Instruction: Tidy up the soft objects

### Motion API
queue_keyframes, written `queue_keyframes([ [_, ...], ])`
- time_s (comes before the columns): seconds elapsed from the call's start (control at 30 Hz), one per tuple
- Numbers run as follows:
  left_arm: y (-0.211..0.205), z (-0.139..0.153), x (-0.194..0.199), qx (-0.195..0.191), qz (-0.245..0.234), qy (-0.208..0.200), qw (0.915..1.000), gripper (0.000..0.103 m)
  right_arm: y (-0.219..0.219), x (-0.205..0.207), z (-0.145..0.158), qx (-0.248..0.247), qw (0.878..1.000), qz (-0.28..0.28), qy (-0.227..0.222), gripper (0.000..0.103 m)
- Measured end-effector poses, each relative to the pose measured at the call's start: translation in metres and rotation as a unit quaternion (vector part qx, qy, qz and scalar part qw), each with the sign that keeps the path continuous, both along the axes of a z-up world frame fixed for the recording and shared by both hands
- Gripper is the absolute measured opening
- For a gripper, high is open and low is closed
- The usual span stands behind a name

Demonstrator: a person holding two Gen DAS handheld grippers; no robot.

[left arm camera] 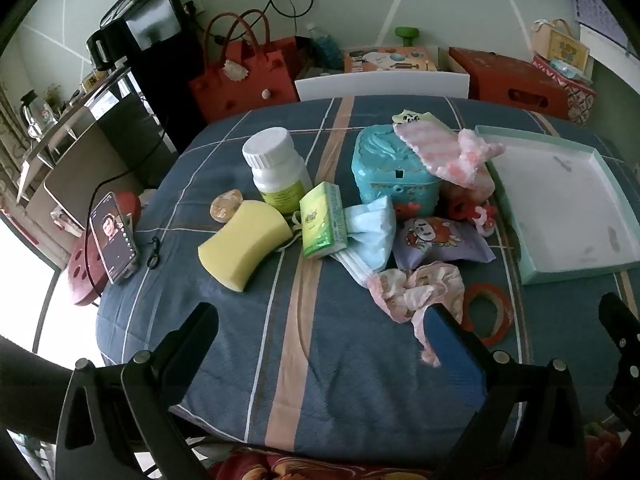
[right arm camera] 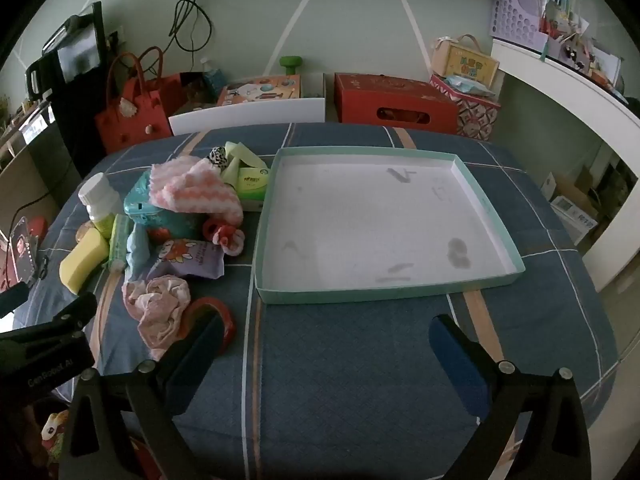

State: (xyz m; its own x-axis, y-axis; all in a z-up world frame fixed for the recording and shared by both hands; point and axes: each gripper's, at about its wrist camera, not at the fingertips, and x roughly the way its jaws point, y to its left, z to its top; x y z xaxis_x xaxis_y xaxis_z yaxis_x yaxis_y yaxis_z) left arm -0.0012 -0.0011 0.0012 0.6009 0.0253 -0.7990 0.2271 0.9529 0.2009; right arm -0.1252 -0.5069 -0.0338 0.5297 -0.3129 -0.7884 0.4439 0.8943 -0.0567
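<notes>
A pile of soft things lies on the blue checked tablecloth: a yellow sponge (left arm camera: 244, 245), a green tissue pack (left arm camera: 322, 225), a blue face mask (left arm camera: 370, 236), a purple snack-style pouch (left arm camera: 438, 242), a crumpled pink cloth (left arm camera: 416, 292) and a pink-white fluffy cloth (left arm camera: 444, 148) draped over a teal box (left arm camera: 390, 172). A shallow mint tray (right arm camera: 516, 258) with a white inside sits to the right, with nothing in it. My left gripper (left arm camera: 320, 340) hangs open above the cloth near the table's front edge. My right gripper (right arm camera: 326, 344) is open in front of the tray.
A white pill bottle (left arm camera: 276, 168), a red tape ring (left arm camera: 490, 312) and a phone on a stand (left arm camera: 114, 238) also sit on the table. Behind the table are a white chair back (left arm camera: 382, 84), a red bag (left arm camera: 244, 76) and red boxes.
</notes>
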Motion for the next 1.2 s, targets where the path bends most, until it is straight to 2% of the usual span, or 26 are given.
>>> queue_keyframes([
  [1.2, 0.0, -0.0039, 0.0018, 0.011, 0.003, 0.005, 0.9999, 0.102, 0.0005, 0.002, -0.0008, -0.001, 1.0, 0.0, 0.003, 0.103],
])
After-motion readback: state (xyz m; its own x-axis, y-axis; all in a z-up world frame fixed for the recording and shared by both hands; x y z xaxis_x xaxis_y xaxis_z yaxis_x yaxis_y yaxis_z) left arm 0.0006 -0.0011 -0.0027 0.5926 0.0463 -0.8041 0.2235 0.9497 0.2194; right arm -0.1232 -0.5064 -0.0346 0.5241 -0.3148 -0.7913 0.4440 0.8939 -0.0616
